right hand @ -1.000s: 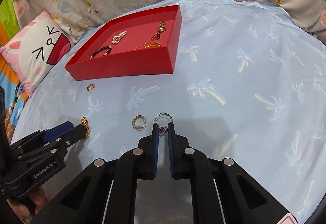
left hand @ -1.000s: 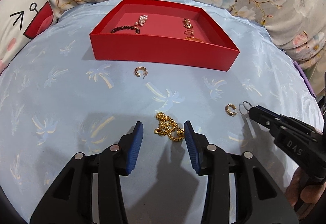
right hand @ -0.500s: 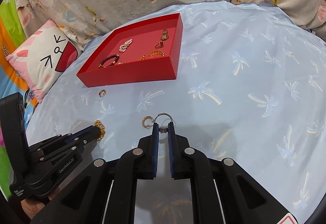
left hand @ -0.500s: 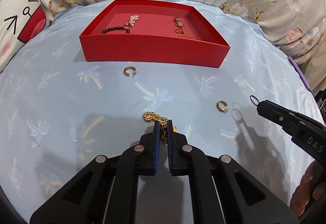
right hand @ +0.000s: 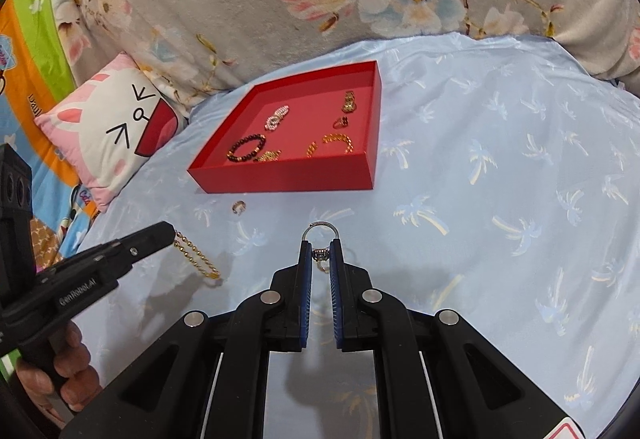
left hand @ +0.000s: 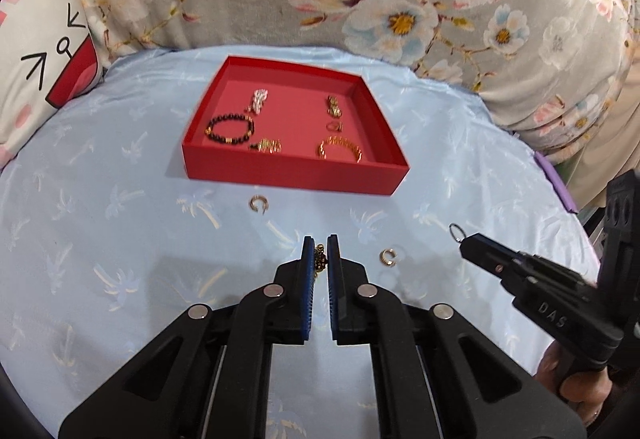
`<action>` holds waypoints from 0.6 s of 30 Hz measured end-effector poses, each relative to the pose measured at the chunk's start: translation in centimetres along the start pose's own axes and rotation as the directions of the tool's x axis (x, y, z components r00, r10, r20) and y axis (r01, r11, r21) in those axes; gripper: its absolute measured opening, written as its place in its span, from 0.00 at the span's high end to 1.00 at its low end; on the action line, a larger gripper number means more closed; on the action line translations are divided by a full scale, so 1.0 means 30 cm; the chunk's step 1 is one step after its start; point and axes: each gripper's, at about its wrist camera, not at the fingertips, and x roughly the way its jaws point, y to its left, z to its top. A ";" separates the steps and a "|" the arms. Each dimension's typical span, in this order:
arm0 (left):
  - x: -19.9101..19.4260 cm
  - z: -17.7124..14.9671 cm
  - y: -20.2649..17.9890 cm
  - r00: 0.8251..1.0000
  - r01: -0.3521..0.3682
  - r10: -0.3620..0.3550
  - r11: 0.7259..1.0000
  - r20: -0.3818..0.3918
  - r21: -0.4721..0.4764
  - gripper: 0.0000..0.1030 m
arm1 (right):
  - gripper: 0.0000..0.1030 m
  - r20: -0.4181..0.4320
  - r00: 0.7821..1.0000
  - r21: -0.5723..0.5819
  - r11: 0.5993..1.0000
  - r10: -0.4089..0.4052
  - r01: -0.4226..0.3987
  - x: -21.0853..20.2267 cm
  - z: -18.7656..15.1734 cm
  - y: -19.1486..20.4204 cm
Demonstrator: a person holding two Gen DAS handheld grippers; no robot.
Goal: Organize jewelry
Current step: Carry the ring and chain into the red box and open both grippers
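My left gripper (left hand: pixel 319 253) pinches the gold chain (right hand: pixel 196 253). My right gripper (right hand: pixel 321 253) pinches one silver ring (right hand: pixel 319 233). Two gold hoops (left hand: pixel 389 257) lie by one red tray (left hand: pixel 294 171).

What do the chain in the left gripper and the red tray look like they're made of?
Chain: gold-coloured metal links, shiny, hanging limp from the left gripper; solid gold or plated cannot be told. Red tray: probably card or thin board with a matte finish, given its flat, sharp-edged walls and lack of glare.
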 end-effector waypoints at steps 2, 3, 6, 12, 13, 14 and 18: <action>-0.029 0.028 -0.007 1.000 -0.003 0.003 1.000 0.020 0.011 0.95 | 0.93 0.008 1.000 -0.007 1.000 0.008 -0.008 -0.010 0.013 0.010; -0.042 0.040 -0.012 1.000 -0.003 0.003 1.000 0.030 0.016 0.95 | 0.93 0.013 1.000 -0.010 1.000 0.012 -0.012 -0.014 0.020 0.015; -0.076 0.095 -0.017 0.998 0.002 -0.004 1.000 0.059 0.027 0.95 | 0.93 0.024 1.000 -0.023 1.000 0.017 -0.016 -0.019 0.042 0.029; -0.094 0.221 -0.015 0.993 0.020 -0.023 0.999 0.114 0.033 0.95 | 0.93 0.052 0.998 -0.057 0.998 0.033 -0.030 -0.004 0.123 0.065; -0.087 0.254 -0.018 0.992 0.020 -0.025 0.999 0.126 0.041 0.95 | 0.93 0.056 0.998 -0.061 0.998 0.036 -0.032 0.002 0.139 0.071; -0.078 0.274 -0.019 0.991 0.021 -0.026 0.999 0.129 0.043 0.95 | 0.93 0.060 0.997 -0.066 0.997 0.041 -0.037 0.015 0.165 0.076; -0.007 0.377 -0.023 0.990 0.036 -0.042 0.998 0.132 0.048 0.95 | 0.93 0.067 0.997 -0.083 0.996 0.048 -0.042 0.072 0.254 0.094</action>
